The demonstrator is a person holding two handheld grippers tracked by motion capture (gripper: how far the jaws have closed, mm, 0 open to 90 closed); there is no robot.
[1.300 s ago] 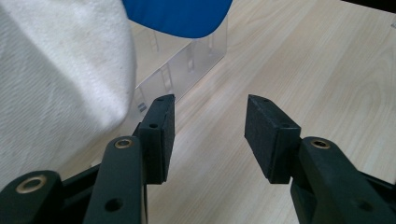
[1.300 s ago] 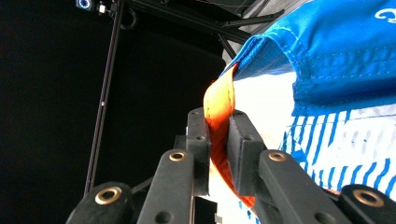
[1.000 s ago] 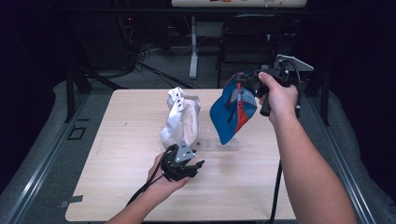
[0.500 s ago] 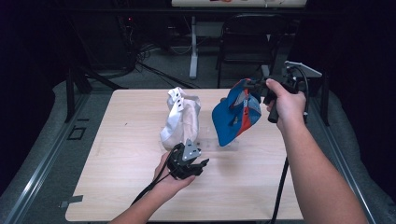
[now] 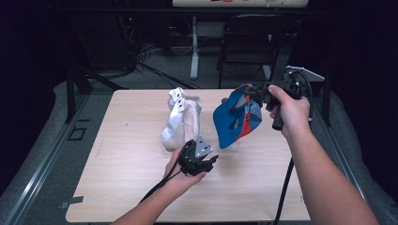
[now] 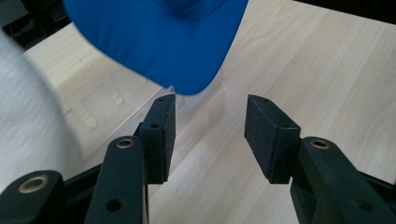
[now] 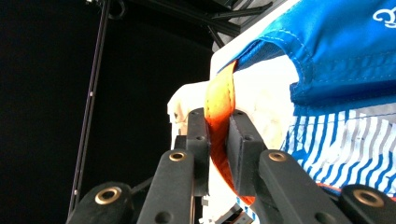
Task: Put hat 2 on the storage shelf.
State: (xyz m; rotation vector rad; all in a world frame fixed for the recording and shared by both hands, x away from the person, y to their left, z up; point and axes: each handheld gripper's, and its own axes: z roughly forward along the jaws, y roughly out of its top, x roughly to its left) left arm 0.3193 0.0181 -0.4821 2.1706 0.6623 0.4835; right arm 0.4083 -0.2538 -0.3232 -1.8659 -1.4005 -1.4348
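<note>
- Your right gripper [image 5: 256,91] is clamped on the orange strap [image 7: 219,112] of the blue cap [image 5: 232,124]. In the right gripper view the jaws pinch the strap flat between them.
- Over the last second that hand has carried the cap a little to the right and toward the table's far edge. The cap now hangs in the air, brim down, with the brim's tip close above the table [image 5: 117,183].
- Your left gripper [image 5: 202,161] has slid right across the table toward the cap. Its jaws stand apart with nothing between them.
- In the left gripper view the blue brim [image 6: 163,46] sits just beyond the open pads [image 6: 266,135], not yet between them.
- The white cap [image 5: 180,119] stands untouched on the table, just left of the blue one.
- My reading: you are lining up a second hold on the brim. The left jaws need to go a bit farther forward before closing.
</note>
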